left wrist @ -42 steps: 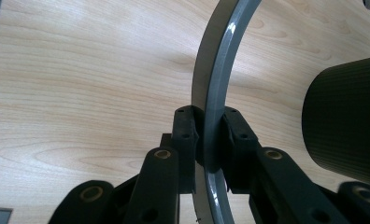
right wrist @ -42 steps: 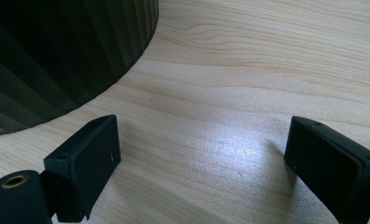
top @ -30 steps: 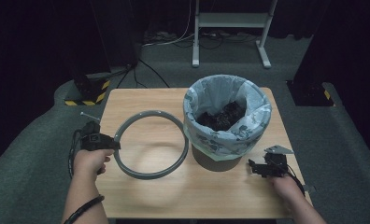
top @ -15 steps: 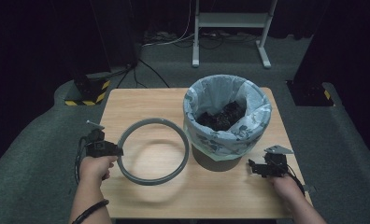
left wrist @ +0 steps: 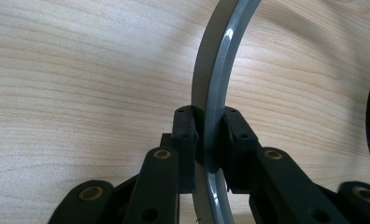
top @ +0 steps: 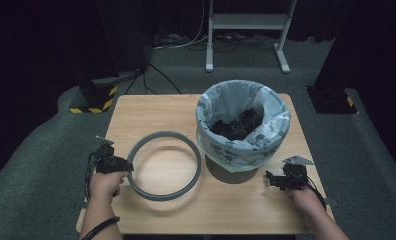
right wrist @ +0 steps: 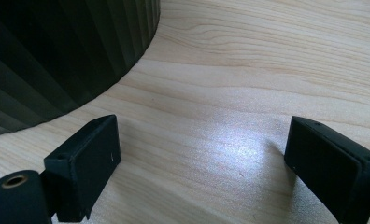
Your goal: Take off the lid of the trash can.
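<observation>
Left gripper view, left gripper (left wrist: 210,140) clamped on grey ring (left wrist: 216,88) at ring's 9 o'clock, right gripper (right wrist: 202,163) jaws wide apart, nothing between, bin (top: 243,125) at its 10 o'clock.

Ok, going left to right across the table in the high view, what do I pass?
left gripper, shut on the rim of the grey ring → lined bin → right gripper, jaws open over the table.
</observation>
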The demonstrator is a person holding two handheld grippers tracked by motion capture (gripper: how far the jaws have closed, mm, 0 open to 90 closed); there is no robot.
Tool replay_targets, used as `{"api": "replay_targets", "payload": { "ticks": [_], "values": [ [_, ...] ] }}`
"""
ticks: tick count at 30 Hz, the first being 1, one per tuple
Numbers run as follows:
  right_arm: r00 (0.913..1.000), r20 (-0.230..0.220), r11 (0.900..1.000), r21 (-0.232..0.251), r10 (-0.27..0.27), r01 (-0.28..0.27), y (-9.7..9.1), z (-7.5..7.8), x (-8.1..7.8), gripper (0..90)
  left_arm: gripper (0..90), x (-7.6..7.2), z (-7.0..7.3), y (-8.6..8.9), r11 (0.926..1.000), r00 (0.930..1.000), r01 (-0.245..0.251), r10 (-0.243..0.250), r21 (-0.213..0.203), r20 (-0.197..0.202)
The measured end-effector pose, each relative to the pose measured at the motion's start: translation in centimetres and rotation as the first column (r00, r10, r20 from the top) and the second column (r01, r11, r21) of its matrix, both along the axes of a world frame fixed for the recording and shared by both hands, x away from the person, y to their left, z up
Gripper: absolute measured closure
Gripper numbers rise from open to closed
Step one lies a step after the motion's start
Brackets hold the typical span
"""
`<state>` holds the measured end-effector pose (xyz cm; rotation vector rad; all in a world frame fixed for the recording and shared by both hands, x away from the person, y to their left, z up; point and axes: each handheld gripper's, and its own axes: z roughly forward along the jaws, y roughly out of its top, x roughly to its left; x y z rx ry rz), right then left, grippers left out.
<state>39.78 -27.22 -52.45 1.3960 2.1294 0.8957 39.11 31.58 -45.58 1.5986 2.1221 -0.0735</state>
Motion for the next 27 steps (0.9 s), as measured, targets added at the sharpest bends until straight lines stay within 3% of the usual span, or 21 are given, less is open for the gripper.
{"api": "replay_targets", "payload": {
  "ticks": [15,27],
  "values": [
    [1.0,0.002,1.0,-0.001,0.0,0.0,0.0,0.0,0.0,10.1,77.2,1.1,-0.9,-0.1,0.9997,0.9999,0.001,-0.001,0.025,-0.01],
    [1.0,0.001,1.0,0.0,0.001,-0.001,0.0,0.0,0.0,10.1,76.9,2.2,-2.2,-1.3,0.9977,1.0,0.001,-0.001,0.068,-0.007]
  ]
}}
